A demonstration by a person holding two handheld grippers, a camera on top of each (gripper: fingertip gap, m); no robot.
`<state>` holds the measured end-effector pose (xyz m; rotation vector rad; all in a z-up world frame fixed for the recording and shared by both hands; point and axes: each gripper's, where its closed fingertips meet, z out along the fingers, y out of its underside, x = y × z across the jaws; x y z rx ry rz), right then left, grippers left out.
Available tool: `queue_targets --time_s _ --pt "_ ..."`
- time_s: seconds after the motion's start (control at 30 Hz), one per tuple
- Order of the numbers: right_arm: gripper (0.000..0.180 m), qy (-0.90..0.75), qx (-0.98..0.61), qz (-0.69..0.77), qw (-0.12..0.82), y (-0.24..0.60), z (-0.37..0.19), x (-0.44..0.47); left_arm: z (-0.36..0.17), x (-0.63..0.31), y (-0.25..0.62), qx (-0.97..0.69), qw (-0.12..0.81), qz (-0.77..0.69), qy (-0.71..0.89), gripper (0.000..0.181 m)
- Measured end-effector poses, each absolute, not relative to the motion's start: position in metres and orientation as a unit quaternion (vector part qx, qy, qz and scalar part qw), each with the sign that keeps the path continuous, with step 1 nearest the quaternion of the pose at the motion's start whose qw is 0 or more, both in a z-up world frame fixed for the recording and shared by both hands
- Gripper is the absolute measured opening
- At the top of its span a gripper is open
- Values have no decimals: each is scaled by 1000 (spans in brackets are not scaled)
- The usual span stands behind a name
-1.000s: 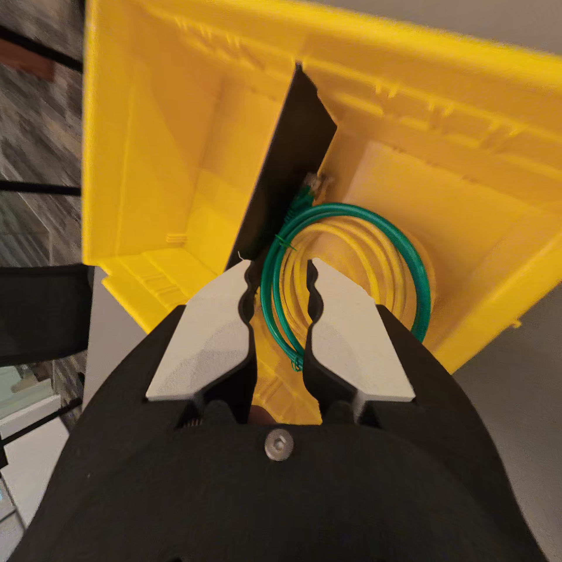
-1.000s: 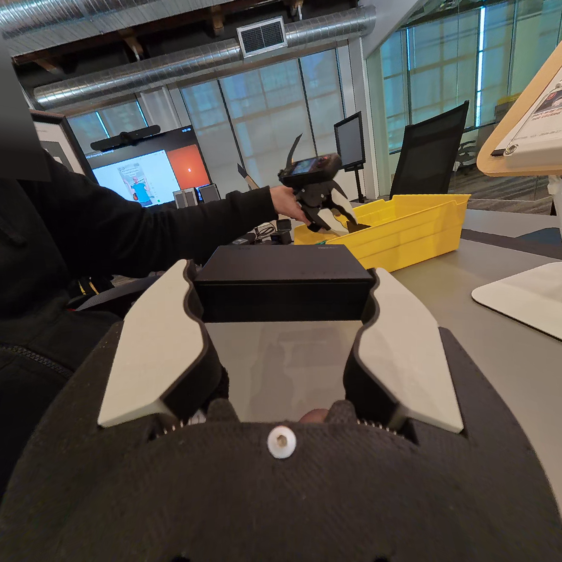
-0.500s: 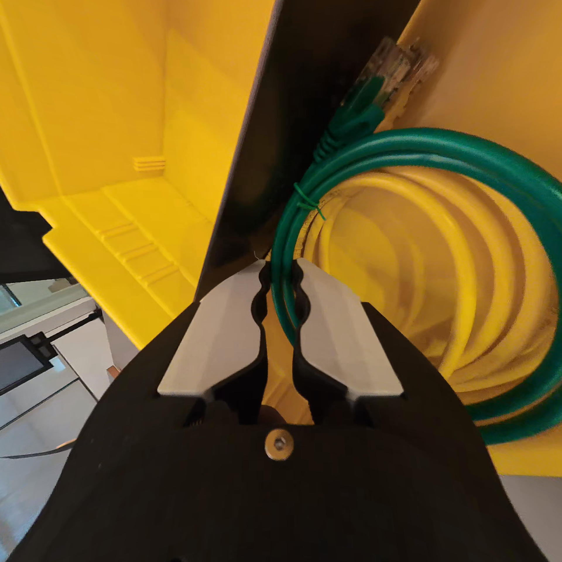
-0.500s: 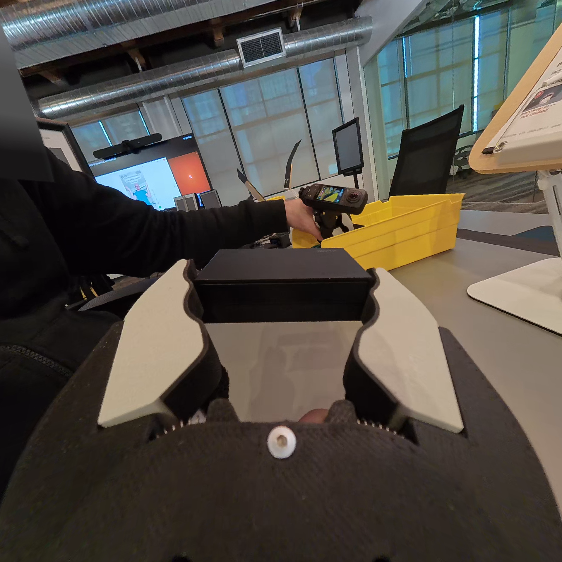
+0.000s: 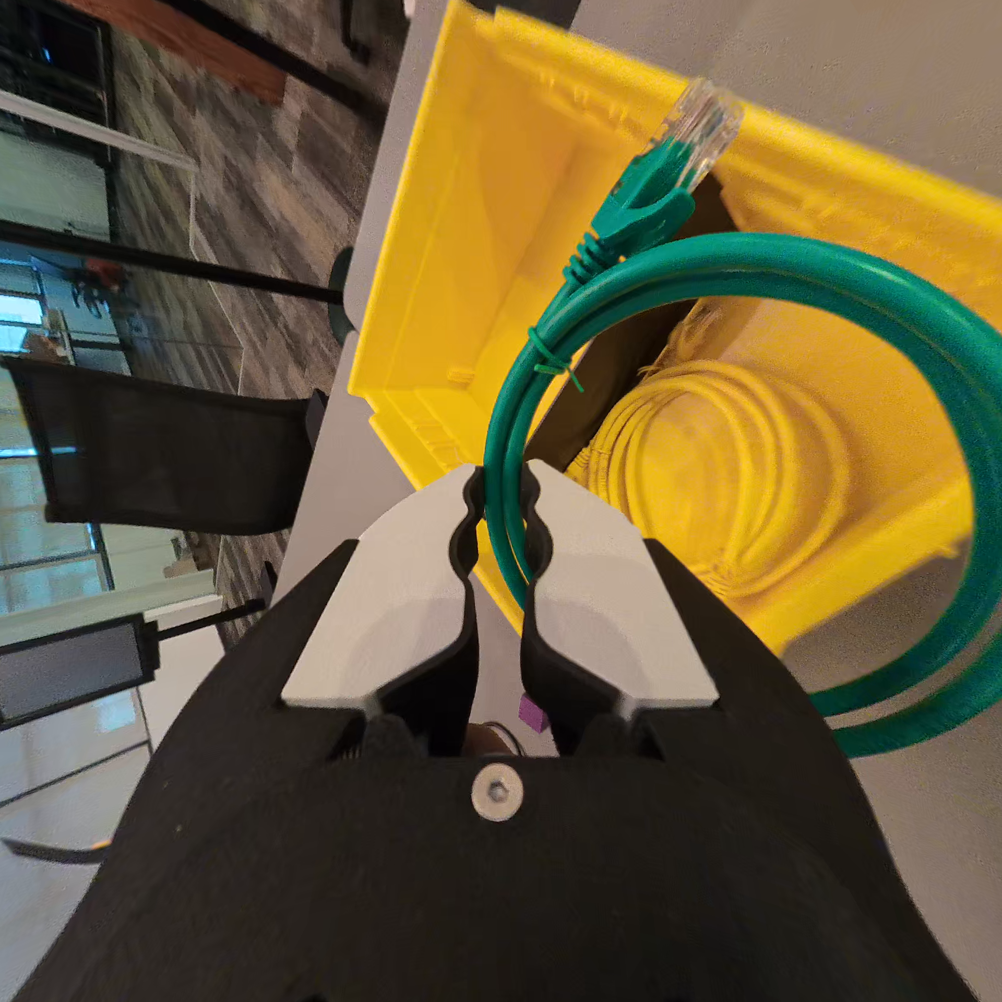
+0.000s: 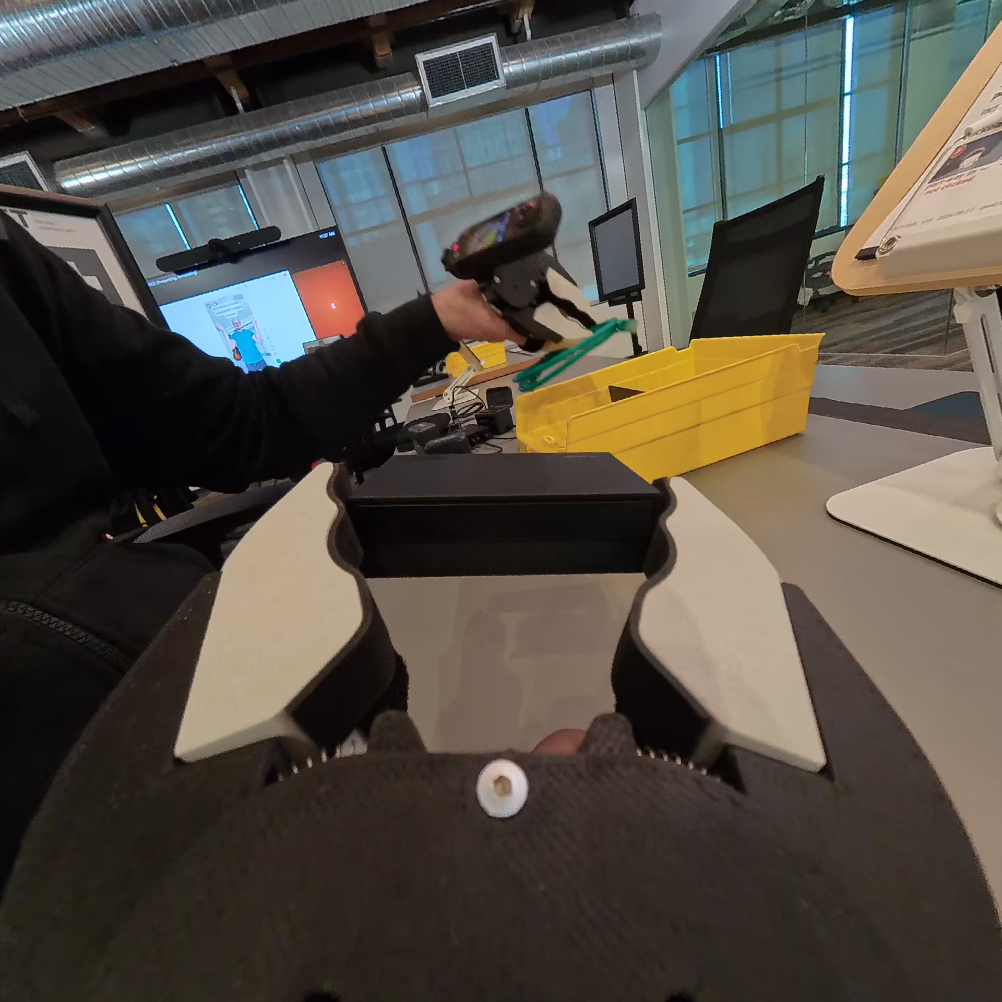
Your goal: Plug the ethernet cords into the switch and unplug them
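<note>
Left claw (image 5: 504, 488) clenched on coiled green cord (image 5: 813, 282), plug (image 5: 699, 124) pointing away, right claw (image 6: 501, 520) gripping black switch (image 6: 499, 488) lengthwise.

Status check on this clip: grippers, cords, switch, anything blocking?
Left gripper shut on green cord, above yellow bin. Right gripper clamps black switch. Yellow cord in bin. Nothing blocking.

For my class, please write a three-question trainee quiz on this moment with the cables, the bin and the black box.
1. True or false: the left gripper is shut on the green cable.
2. Which cable lies in the yellow bin? A) yellow cable B) blue C) red
3. Fill in: the right gripper grips the black ____.

Key: 1 true; 2 A; 3 box.
</note>
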<state>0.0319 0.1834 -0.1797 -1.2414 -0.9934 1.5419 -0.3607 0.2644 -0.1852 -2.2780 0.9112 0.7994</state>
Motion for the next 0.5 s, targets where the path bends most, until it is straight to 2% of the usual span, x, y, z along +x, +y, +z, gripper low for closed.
queue_targets --time_s 0.17,0.33,0.5 --pt "104 -400 -506 618 449 186 -184 34 -170 -293 233 -843 294 228 387 11" --pt "103 -397 -511 614 452 190 -190 38 -194 -226 200 -847 295 154 414 11" --pt "103 -400 -514 609 452 190 -195 40 -246 -171 180 -852 271 109 433 11"
